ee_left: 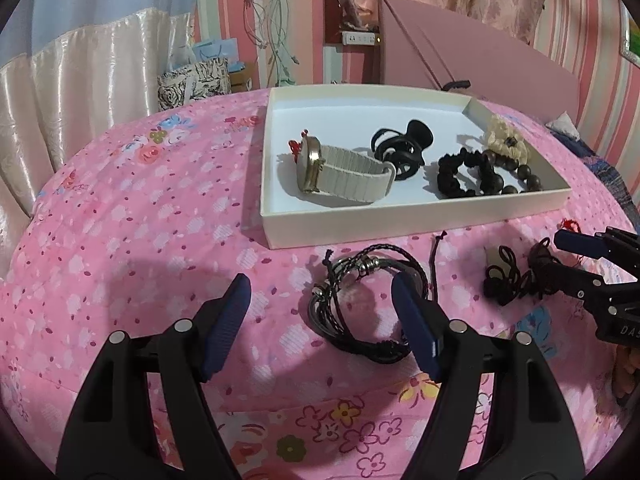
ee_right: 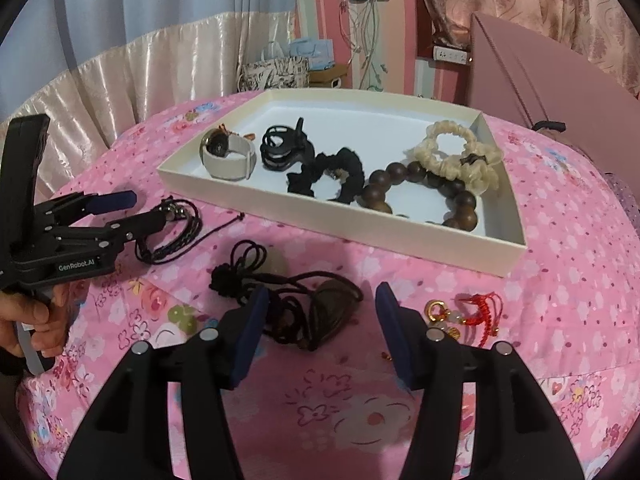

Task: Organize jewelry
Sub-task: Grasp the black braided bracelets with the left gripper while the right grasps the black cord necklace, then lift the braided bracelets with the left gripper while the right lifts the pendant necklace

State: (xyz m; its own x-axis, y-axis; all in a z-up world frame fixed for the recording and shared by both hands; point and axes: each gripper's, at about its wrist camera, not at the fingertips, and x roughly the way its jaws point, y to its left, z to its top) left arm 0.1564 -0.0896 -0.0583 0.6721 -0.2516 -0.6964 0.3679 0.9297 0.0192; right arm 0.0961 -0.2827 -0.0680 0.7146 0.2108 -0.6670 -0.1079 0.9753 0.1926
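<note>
Right in front of me on the left wrist camera, my left gripper [ee_left: 320, 320] has its jaws spread wide with nothing between the blue pads, hanging just over the pink floral bedspread [ee_left: 120, 240]. The black braided bracelet [ee_left: 360, 300] with its silver clasp lies on the cloth between the fingertips, nearer my right-hand pad, and I can't tell whether that pad touches it.

Over on the right wrist camera, my right gripper [ee_right: 320, 328] is released too, fingers apart, and the black cord necklace [ee_right: 292, 300] with its dark pendant lies in a loose tangle between them on the bedspread. Just beside the right finger I see a red knotted charm with gold rings [ee_right: 464, 314], lying apart from the cord.

A thin dark string [ee_left: 436, 256] lies on its own between the bracelet and the box.

Farther out sits the shallow white box [ee_right: 400, 236], open, resting on the bedspread. Inside, from left to right on the right wrist view: a watch with a white strap [ee_right: 230, 156] standing on edge, a black hair claw [ee_right: 284, 148], a black scrunchie [ee_right: 332, 174], a string of big brown wooden beads [ee_right: 424, 192], and a cream scrunchie [ee_right: 460, 156] partly overlapping the beads.

Beyond the box a pink board [ee_left: 480, 56] leans up, with cream curtains [ee_left: 80, 88] off to the left.
</note>
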